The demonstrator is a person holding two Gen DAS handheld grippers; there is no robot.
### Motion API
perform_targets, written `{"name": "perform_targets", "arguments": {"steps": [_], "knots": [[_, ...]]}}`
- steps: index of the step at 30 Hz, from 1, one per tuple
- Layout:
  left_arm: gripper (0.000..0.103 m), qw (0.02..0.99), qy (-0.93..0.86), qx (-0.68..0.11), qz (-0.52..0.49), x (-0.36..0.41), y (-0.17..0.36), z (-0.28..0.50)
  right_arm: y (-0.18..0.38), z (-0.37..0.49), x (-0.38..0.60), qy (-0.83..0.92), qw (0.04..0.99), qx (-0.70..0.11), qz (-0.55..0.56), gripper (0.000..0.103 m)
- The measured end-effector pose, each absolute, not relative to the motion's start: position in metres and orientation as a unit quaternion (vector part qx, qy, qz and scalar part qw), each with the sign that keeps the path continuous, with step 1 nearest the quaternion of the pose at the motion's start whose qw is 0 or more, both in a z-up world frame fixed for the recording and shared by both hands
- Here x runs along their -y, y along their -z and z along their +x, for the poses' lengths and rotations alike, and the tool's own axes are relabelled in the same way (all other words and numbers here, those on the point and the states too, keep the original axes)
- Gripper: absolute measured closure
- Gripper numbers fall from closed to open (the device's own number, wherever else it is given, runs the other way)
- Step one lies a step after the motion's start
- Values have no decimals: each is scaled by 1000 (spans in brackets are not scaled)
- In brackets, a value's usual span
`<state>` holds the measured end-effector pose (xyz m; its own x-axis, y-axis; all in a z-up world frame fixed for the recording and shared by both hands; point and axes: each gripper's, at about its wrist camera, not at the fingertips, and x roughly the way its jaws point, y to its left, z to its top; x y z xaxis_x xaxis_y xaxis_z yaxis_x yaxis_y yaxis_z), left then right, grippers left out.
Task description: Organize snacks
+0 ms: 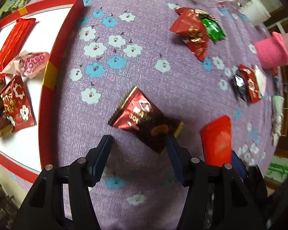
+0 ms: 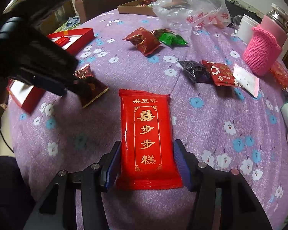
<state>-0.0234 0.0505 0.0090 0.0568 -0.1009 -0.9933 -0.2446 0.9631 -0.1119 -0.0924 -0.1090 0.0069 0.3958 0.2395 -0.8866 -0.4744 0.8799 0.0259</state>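
A dark red foil snack packet (image 1: pixel 144 118) lies on the purple flowered cloth. My left gripper (image 1: pixel 138 145) points down over its near end, open; the right finger overlaps one corner and the pads do not press it. A red gift box (image 1: pixel 48 76) with a white floor sits at the left and holds several snacks. A long red packet with gold characters (image 2: pixel 146 140) fills the gap of my right gripper (image 2: pixel 147 163), both pads against its long edges. In the left wrist view that packet (image 1: pixel 218 140) shows at the lower right.
Loose snacks lie farther back: a red packet (image 2: pixel 142 40) beside a green one (image 2: pixel 170 38), then black (image 2: pixel 195 71), red flowered (image 2: pixel 220 74) and white (image 2: pixel 245 80) packets. A pink knitted flask (image 2: pixel 261 51), a plastic bag (image 2: pixel 190 9) and a cardboard box (image 2: pixel 132 7) stand behind.
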Motion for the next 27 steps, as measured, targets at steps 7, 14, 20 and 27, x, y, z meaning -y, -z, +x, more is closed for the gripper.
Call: {"name": "perform_targets", "arguments": {"steps": [7, 14, 20, 27], "knots": [[25, 742, -3, -670, -23, -24, -3, -19, -6, -95, 110, -222, 827, -504, -113, 43], [25, 758, 228, -583, 184, 8, -2, -29, -4, -98, 106, -229, 827, -501, -111, 28], [25, 775, 259, -498, 291, 26, -9, -26, 0, -98, 98, -229, 825, -502, -124, 20], [25, 770, 127, -625, -17, -40, -21, -12, 1, -99, 97, -231, 826, -499, -123, 18]]}}
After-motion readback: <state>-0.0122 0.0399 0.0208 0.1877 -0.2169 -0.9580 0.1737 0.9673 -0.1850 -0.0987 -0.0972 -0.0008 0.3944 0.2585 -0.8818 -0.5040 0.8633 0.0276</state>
